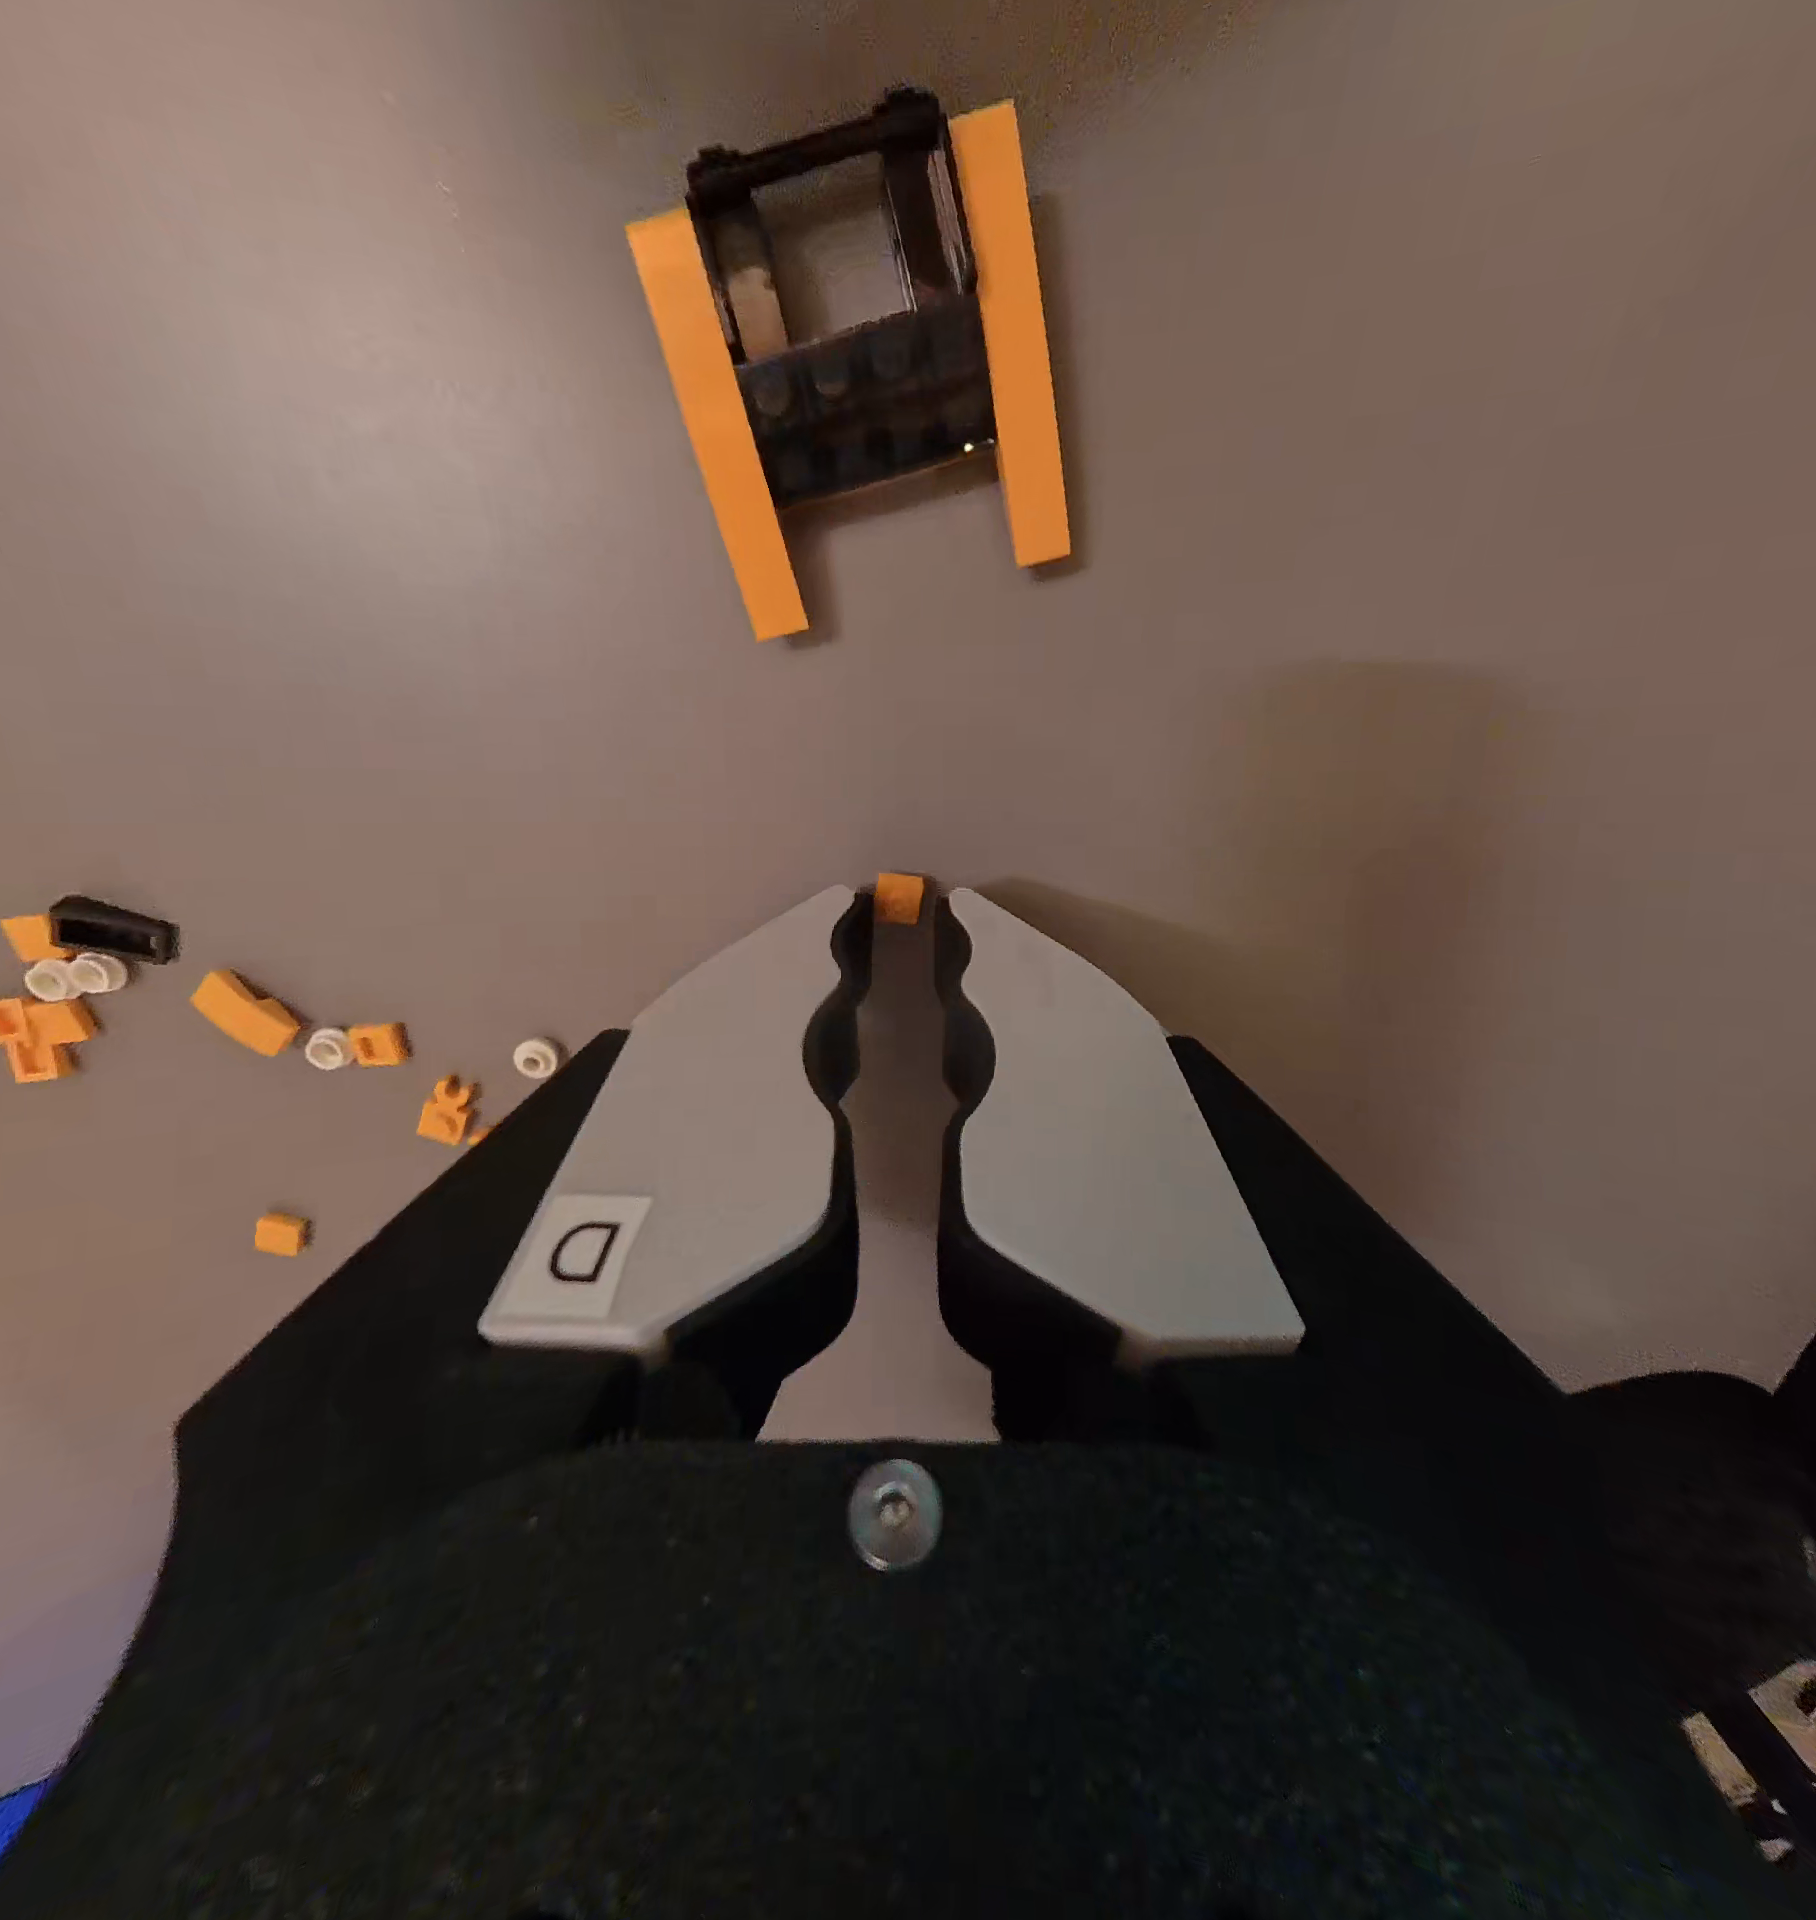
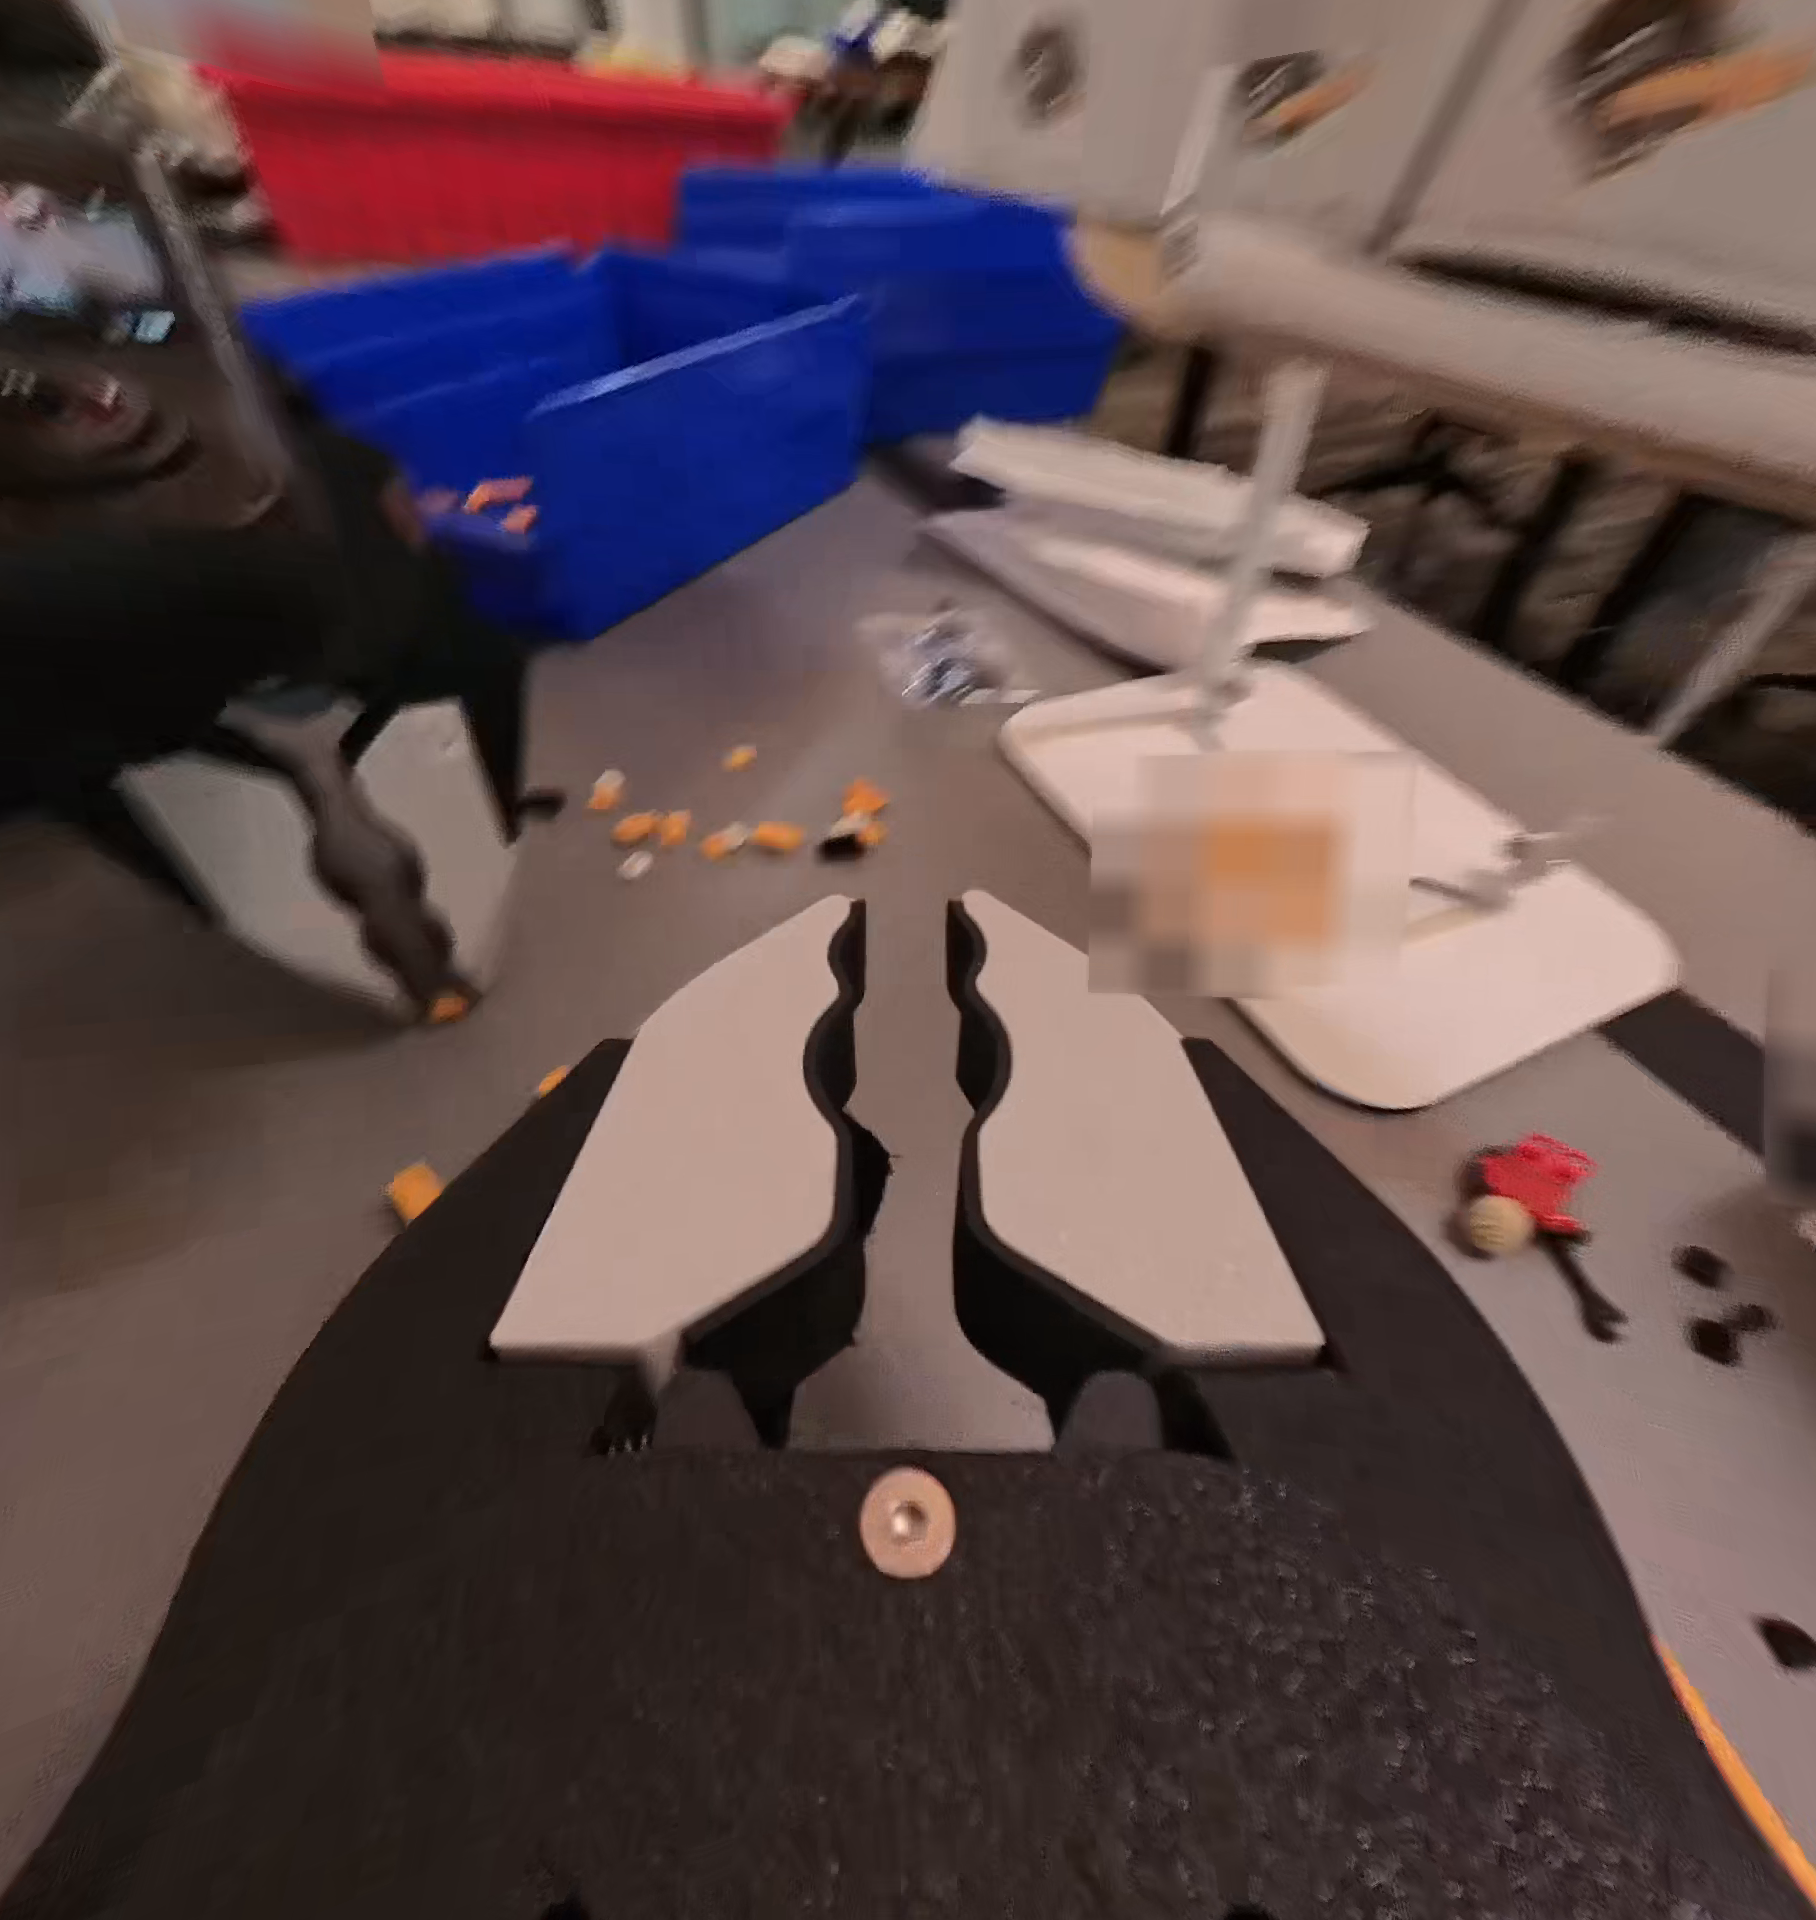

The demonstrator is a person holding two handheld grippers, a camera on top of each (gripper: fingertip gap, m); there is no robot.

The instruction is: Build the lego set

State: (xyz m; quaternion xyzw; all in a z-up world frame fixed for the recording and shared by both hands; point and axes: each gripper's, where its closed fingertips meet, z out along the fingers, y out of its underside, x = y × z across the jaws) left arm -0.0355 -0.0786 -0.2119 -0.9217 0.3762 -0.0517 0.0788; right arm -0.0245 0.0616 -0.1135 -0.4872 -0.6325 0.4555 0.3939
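Your left gripper (image 1: 899, 902) pinches a small orange brick (image 1: 900, 896) by its tips alone; it could twist free before reaching the far black-and-orange chassis (image 1: 852, 353). Right gripper (image 2: 906, 914) hangs slightly parted, empty.

Your right wrist view is smeared: blue bins (image 2: 696, 457) blurred, scattered orange bits (image 2: 748, 831) unreadable, and the left claw (image 2: 442, 1003) half cut off.

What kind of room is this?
Probably a workshop or lab: blue bins and a red bin sit behind a grey table strewn with small parts, and a white lamp base stands nearby.
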